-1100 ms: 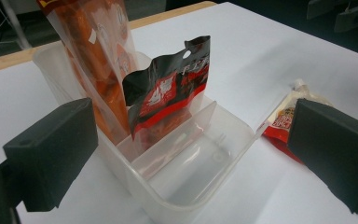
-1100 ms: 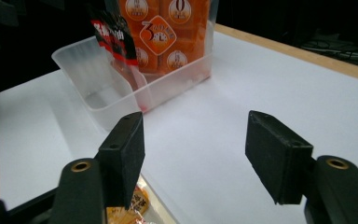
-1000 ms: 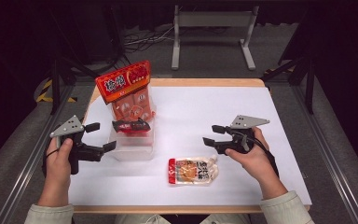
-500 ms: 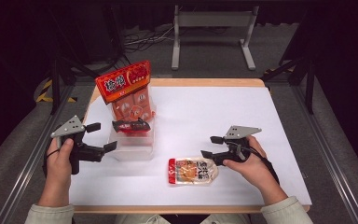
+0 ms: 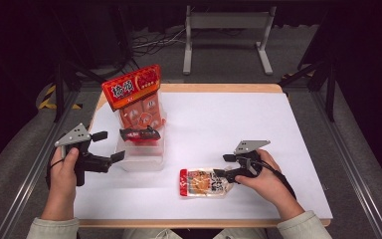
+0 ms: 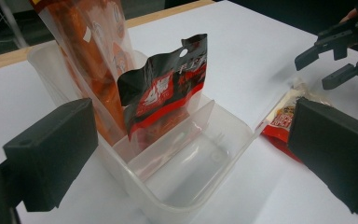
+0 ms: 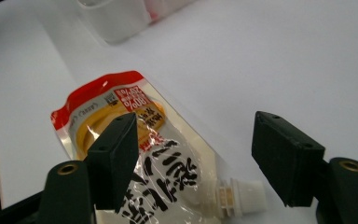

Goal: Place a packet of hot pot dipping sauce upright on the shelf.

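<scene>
A clear pouch [image 5: 204, 182] with a red end and a white spout [image 7: 240, 196] lies flat near the table's front. My right gripper [image 5: 224, 166] hovers low over its spout end. Its jaws stand open, having just widened a little, and the pouch [image 7: 135, 140] lies under and between them with no pad pressing on it. My left gripper [image 5: 110, 146] is open beside a clear divided container [image 5: 142, 158]. A tall orange bag [image 5: 134, 97] and a small black-and-red packet [image 5: 139, 134] stand in the container. Its near compartment [image 6: 186, 154] is empty.
White table surface [image 5: 219, 124] spreads to the right of and behind the container. A wooden edge [image 5: 204, 88] borders the far side. A metal frame [image 5: 226, 30] and cables lie on the dark floor beyond. The right gripper [image 6: 335, 60] also shows far off in the left gripper view.
My right gripper has come down and slightly nearer, ending low over the pouch's spout end. The left gripper, the container and the packets have stayed put.
</scene>
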A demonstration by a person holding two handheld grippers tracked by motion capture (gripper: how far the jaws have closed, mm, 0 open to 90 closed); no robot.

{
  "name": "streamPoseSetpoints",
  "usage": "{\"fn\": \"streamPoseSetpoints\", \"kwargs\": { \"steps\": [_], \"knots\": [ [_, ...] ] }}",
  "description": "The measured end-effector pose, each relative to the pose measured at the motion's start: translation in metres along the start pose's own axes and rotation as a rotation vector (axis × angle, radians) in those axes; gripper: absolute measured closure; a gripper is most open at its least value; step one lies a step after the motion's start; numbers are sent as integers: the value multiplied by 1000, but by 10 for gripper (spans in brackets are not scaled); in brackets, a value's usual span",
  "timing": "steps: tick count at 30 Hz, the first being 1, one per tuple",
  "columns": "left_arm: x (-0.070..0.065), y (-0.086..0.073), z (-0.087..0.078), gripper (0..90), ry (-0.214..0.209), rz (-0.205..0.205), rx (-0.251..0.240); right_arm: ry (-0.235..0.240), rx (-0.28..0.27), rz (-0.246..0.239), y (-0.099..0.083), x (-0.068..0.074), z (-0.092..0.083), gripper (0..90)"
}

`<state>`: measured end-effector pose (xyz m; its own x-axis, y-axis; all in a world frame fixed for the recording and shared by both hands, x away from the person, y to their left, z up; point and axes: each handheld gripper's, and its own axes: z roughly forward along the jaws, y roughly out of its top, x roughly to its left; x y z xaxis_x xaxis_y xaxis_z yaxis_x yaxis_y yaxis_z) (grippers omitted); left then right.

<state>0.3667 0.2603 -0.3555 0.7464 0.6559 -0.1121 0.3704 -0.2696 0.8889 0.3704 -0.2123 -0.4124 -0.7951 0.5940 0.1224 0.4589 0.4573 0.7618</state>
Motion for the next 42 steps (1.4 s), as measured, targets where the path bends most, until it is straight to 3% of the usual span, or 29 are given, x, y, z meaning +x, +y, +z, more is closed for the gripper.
{"fn": "streamPoseSetpoints", "kwargs": {
  "steps": [9,20,23,25,34,42],
  "knots": [
    [0,1,2,26,-4,10,7,-64,76,9,-15,-3,-1,256],
    [0,0,1,26,-4,1,5,-57,121,10,-24,-3,15,223],
    [0,0,1,26,-3,0,5,-58,123,-4,-23,-2,16,246],
    [-1,1,2,26,-3,6,7,-99,125,-32,-24,1,16,331],
    [-2,2,3,26,-7,11,11,-150,100,-46,-27,3,15,465],
    [-2,2,3,26,-7,11,10,-148,92,-71,-26,5,14,537]
  ]
}}
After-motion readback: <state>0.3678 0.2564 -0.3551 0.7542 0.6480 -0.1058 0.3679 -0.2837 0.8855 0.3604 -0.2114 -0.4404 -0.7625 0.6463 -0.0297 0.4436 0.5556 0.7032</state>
